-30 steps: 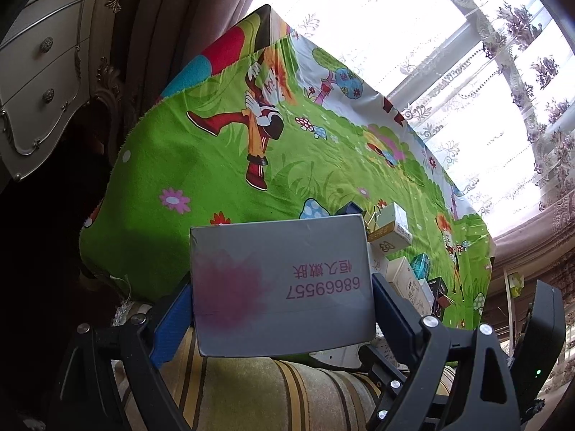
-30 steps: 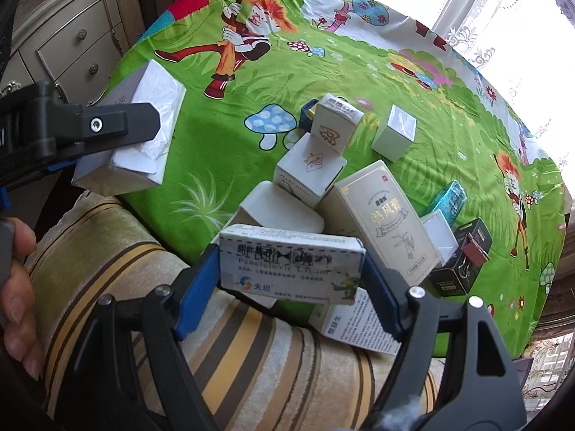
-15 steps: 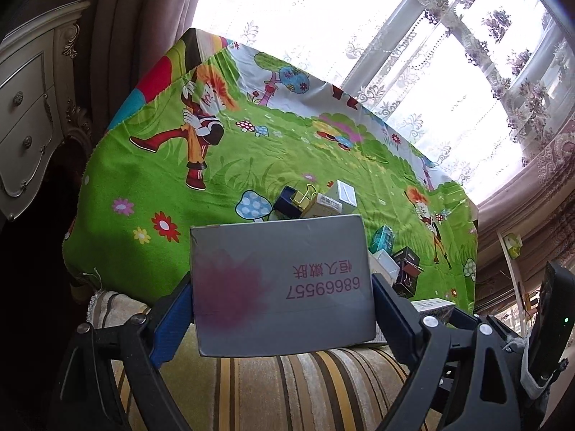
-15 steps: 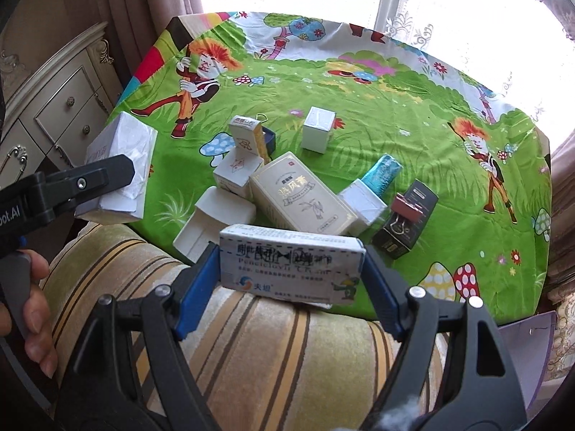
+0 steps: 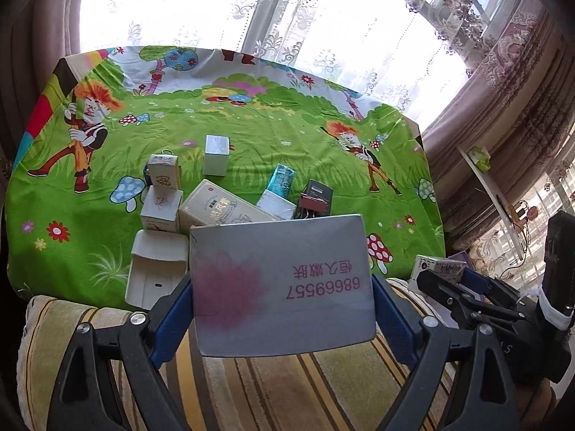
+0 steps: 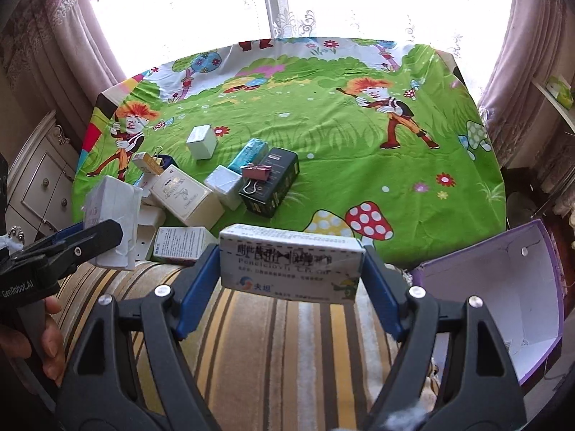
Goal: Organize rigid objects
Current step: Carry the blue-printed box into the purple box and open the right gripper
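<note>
- Left wrist view: the left gripper (image 5: 282, 318) is clamped on a grey flat box (image 5: 280, 283), its blue pads pressing the box's left and right edges; the jaws stand wide because the box is broad.
- The grey flat box shows a pink smudge and upside-down red print, and it is held off the surface, in front of the near edge of the bench (image 5: 251, 133) with its green cartoon cloth.
- Right wrist view: the right gripper (image 6: 291, 269) is closed on a white medicine carton (image 6: 289, 264), pads against its two short ends, jaws moderately wide.
- The carton is held lengthwise across the jaws, above a striped cushion (image 6: 273, 341) at the near side of the bench.
- Seen from the right wrist, the left gripper and its box appear at the far left, with a hand (image 6: 32, 337) on the handle below.
- On the bench, left of centre, lies a cluster of small boxes: a cream gold-printed box (image 6: 185, 195), a black box (image 6: 271, 186) with a pink binder clip (image 6: 255, 174) on it, a teal packet (image 6: 249, 154) and a white cube box (image 6: 201, 142) farther back.
- An open purple-rimmed box (image 6: 503, 287) sits near right, beside the bench edge.
</note>
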### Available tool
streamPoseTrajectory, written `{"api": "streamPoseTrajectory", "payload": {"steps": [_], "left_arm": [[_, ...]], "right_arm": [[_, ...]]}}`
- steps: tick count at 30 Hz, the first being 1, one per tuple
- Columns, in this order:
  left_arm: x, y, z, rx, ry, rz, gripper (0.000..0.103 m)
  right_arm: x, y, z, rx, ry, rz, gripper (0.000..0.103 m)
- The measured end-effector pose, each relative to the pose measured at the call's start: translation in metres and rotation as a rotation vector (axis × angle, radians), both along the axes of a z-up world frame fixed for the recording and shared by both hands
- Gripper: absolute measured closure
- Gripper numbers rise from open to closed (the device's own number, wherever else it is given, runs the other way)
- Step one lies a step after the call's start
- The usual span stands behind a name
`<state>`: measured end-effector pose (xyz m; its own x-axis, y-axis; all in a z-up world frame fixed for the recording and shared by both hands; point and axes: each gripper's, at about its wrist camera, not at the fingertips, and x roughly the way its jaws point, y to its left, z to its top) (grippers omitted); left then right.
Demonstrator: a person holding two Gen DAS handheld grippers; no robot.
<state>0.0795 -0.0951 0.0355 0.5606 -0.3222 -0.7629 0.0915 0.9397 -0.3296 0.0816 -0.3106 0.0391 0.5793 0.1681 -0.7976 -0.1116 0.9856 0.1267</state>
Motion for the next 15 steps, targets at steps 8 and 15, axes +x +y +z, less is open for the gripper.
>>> {"api": "streamPoseTrajectory", "payload": {"steps": [8, 15], "left_arm": [[-0.004, -0.079, 0.003, 0.043, 0.010, -0.183, 0.011], [-0.011, -0.143, 0.003, 0.088, 0.011, -0.328, 0.011]], "right_arm": [[-0.021, -0.066, 0.005, 0.015, -0.032, -0.119, 0.023], [-0.034, -0.130, 0.006, 0.026, -0.051, -0.266, 0.023]]}}
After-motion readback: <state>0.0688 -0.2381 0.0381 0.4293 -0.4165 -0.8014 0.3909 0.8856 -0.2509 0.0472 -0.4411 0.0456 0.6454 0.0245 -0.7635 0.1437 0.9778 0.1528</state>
